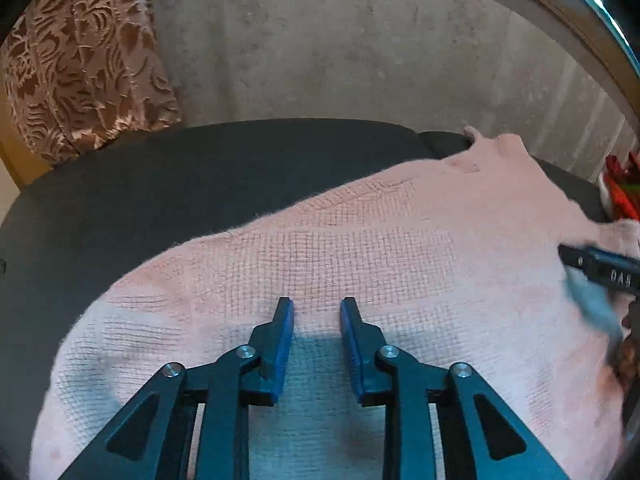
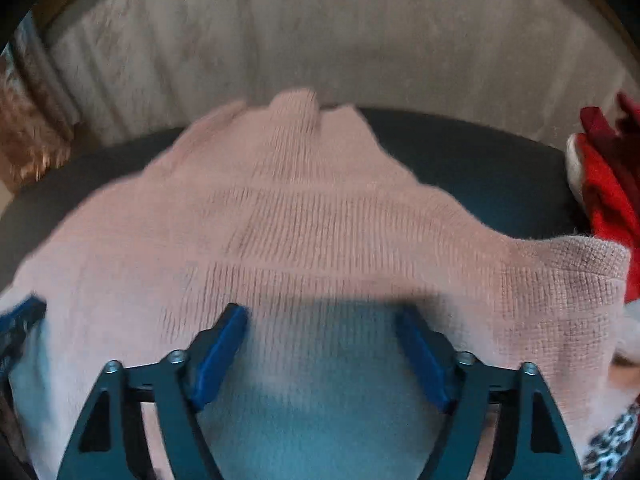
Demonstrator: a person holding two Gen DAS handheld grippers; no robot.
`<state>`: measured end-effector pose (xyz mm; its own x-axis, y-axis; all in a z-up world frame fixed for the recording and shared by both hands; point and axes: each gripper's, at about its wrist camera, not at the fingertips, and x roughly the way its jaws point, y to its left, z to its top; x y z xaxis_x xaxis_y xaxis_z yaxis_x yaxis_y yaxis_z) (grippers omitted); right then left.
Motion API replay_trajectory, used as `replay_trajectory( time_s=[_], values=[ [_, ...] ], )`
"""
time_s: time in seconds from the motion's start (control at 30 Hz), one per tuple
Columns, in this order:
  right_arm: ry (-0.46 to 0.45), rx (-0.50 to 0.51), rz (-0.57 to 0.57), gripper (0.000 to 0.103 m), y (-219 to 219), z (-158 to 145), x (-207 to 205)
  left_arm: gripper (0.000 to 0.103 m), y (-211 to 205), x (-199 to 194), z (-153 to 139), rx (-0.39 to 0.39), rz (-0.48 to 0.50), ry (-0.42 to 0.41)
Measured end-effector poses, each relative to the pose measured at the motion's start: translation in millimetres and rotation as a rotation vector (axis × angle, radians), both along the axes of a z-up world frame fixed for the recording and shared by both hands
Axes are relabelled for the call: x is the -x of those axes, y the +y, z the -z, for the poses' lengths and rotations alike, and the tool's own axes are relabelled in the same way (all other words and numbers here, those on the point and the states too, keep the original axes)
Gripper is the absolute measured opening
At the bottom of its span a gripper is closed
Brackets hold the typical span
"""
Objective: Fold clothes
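Left gripper (image 1: 316, 312): jaws parted by a narrow gap, nothing between the blue pads, poised over the near part of the pink knit sweater (image 1: 340, 240).
Right gripper (image 2: 321, 318): jaws spread wide, empty, tips low over the sweater's near edge; whether they touch the knit I cannot tell. In the left wrist view it shows only as a blurred dark finger at the sweater's right side (image 1: 600, 268).
Pink knit sweater: spread flat over the dark cushion (image 1: 168, 184), covering most of its near and right part; a narrow end reaches the cushion's far edge (image 2: 296, 104).
Dark cushion: bare to the left of and beyond the sweater.
Red garment (image 2: 608, 196): just beside the sweater's right edge, on the cushion's right end.
Patterned brown pillow (image 1: 80, 64): well left of the sweater, beyond the cushion.
Grey wall (image 1: 340, 48): behind the cushion, beyond the sweater.
Leopard-print fabric (image 2: 616, 444): at the sweater's near right corner.
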<state>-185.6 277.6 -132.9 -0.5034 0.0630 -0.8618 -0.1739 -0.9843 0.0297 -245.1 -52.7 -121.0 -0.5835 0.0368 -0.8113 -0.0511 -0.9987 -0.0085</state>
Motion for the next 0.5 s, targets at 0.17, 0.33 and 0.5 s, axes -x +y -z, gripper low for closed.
replay_trajectory(
  time_s=[0.17, 0.33, 0.5],
  values=[
    [0.013, -0.028, -0.052, 0.092, -38, 1, 19, 0.030, -36, -2, -1, 0.047, -0.062, 0.004],
    [0.024, -0.042, -0.111, 0.097, -72, -1, 28, 0.024, -70, -1, -11, 0.065, -0.156, -0.032],
    [0.101, -0.014, -0.157, 0.082, -71, -41, -18, 0.024, -92, -71, -48, -0.053, -0.181, 0.046]
  ],
)
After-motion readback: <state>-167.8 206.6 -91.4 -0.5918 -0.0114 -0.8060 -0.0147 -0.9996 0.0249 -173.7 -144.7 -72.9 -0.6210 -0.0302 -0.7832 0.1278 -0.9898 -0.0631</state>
